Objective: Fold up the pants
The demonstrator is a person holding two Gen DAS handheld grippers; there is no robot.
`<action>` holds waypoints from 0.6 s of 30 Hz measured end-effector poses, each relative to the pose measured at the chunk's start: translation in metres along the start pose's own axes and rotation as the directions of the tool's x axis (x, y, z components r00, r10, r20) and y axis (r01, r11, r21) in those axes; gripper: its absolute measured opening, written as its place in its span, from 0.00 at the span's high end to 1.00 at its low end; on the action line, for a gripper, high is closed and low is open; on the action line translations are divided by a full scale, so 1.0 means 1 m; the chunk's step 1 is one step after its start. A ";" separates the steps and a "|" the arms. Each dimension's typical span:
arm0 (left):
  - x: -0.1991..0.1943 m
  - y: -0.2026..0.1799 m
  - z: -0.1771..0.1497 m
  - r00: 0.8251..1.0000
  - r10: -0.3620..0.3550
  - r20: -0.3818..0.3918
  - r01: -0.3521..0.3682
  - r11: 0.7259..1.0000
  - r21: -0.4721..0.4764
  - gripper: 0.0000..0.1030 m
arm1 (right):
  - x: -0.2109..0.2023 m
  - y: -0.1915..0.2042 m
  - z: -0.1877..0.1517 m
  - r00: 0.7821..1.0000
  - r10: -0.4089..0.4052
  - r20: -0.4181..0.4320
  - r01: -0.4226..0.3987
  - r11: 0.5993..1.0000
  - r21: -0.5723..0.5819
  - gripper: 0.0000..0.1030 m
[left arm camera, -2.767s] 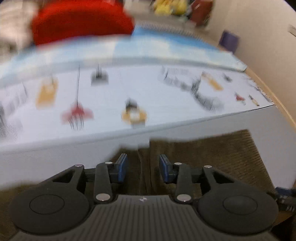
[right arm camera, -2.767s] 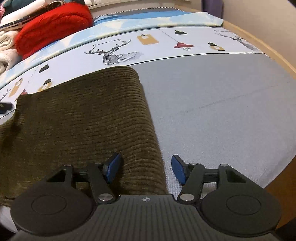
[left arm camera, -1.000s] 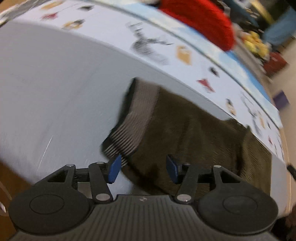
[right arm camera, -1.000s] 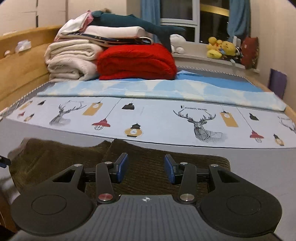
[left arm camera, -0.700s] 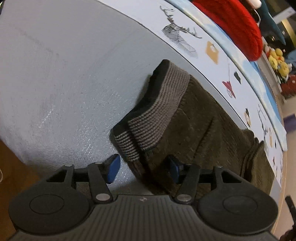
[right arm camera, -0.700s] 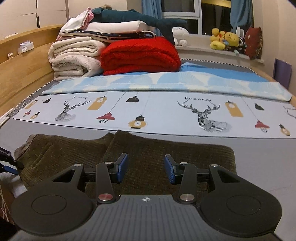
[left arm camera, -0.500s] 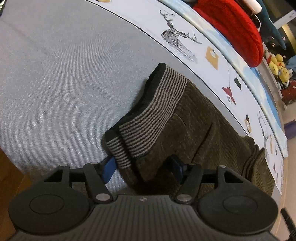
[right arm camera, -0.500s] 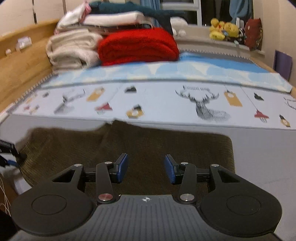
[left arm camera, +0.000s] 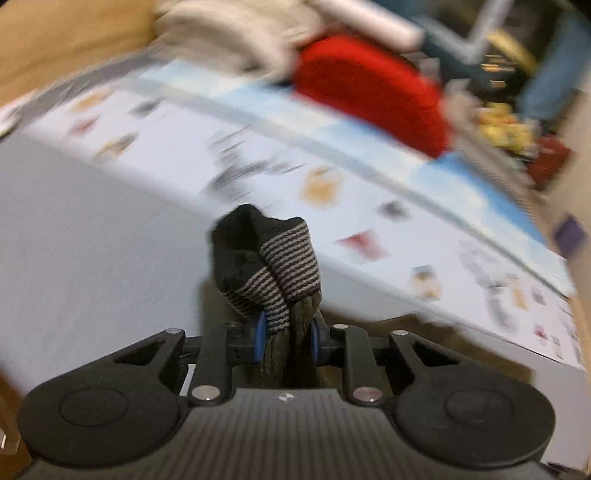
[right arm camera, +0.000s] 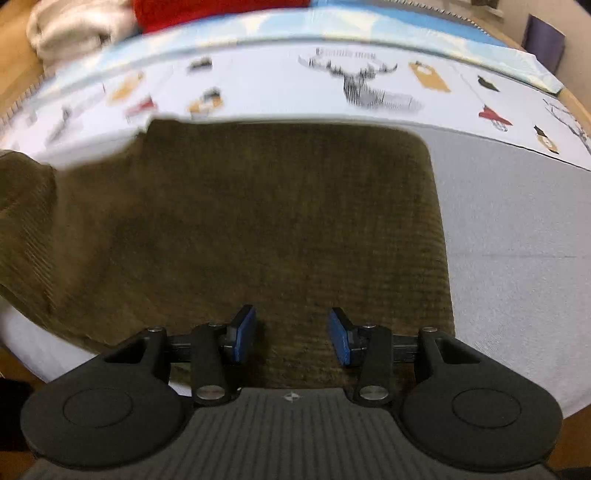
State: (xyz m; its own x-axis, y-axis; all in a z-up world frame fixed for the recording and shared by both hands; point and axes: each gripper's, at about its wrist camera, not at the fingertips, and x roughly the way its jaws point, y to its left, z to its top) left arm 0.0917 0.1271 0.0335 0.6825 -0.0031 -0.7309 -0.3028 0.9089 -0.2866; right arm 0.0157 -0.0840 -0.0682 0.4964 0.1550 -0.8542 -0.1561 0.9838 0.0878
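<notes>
The olive-brown corduroy pants [right arm camera: 280,221] lie folded on the grey sheet of the bed, with a straight fold at their right edge. My right gripper [right arm camera: 291,338] is open, its blue pads just above the near edge of the pants. My left gripper [left arm camera: 286,339] is shut on the bunched pants fabric, right behind the striped grey-and-black waistband [left arm camera: 280,269], which sticks up in front of the fingers, lifted off the bed. The left wrist view is motion-blurred.
A printed white-and-blue bedsheet [right arm camera: 332,74] covers the bed behind the pants. A folded red blanket [left arm camera: 369,92] and pale folded quilts [right arm camera: 74,29] are stacked at the head. The wooden bed frame [right arm camera: 576,103] runs along the right.
My left gripper has closed on the waistband end of the pants and lifted it off the bed. My right gripper has tipped down closer over the pants, still open.
</notes>
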 end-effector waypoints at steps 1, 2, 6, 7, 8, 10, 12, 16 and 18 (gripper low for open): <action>-0.005 -0.022 0.002 0.999 -0.039 0.021 0.038 0.999 0.038 0.78 | -0.006 -0.003 -0.001 1.000 0.010 0.024 -0.010 1.000 0.013 0.56; -0.008 -0.045 0.002 0.996 -0.079 0.039 0.076 0.994 0.078 0.78 | -0.011 -0.007 -0.001 0.999 0.014 0.049 -0.015 1.000 0.025 0.56; -0.019 -0.140 -0.014 0.950 -0.307 0.050 0.285 0.924 0.256 0.79 | -0.033 -0.036 -0.007 0.990 -0.002 0.144 -0.014 0.994 0.105 0.56; -0.020 -0.165 -0.023 0.928 -0.373 0.029 0.347 0.889 0.300 0.79 | -0.039 -0.046 -0.009 0.985 -0.019 0.171 -0.004 0.991 0.135 0.56; -0.020 -0.192 -0.036 0.901 -0.435 -0.006 0.409 0.843 0.351 0.79 | -0.043 -0.056 -0.011 0.981 -0.036 0.193 0.004 0.986 0.164 0.56; -0.014 -0.243 -0.065 0.848 -0.516 -0.124 0.512 0.735 0.445 0.77 | -0.054 -0.079 -0.017 0.969 -0.083 0.231 0.025 0.969 0.244 0.56; 0.001 -0.287 -0.104 0.820 -0.503 -0.274 0.564 0.623 0.543 0.70 | -0.060 -0.103 -0.023 0.962 -0.113 0.249 0.024 0.942 0.334 0.56; 0.016 -0.312 -0.140 0.833 -0.434 -0.343 0.548 0.565 0.617 0.57 | -0.065 -0.137 -0.036 0.961 -0.107 0.257 -0.032 0.875 0.483 0.54; 0.016 -0.308 -0.137 0.861 -0.408 -0.304 0.500 0.569 0.652 0.51 | -0.060 -0.144 -0.038 0.965 -0.047 0.258 -0.097 0.848 0.521 0.52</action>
State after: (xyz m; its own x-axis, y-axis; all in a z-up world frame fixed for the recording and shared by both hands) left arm 0.1051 -0.2096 0.0251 0.5085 -0.5002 -0.7009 0.6029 0.7880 -0.1249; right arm -0.0240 -0.2385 -0.0496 0.7064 0.1260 -0.6965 0.2640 0.8661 0.4244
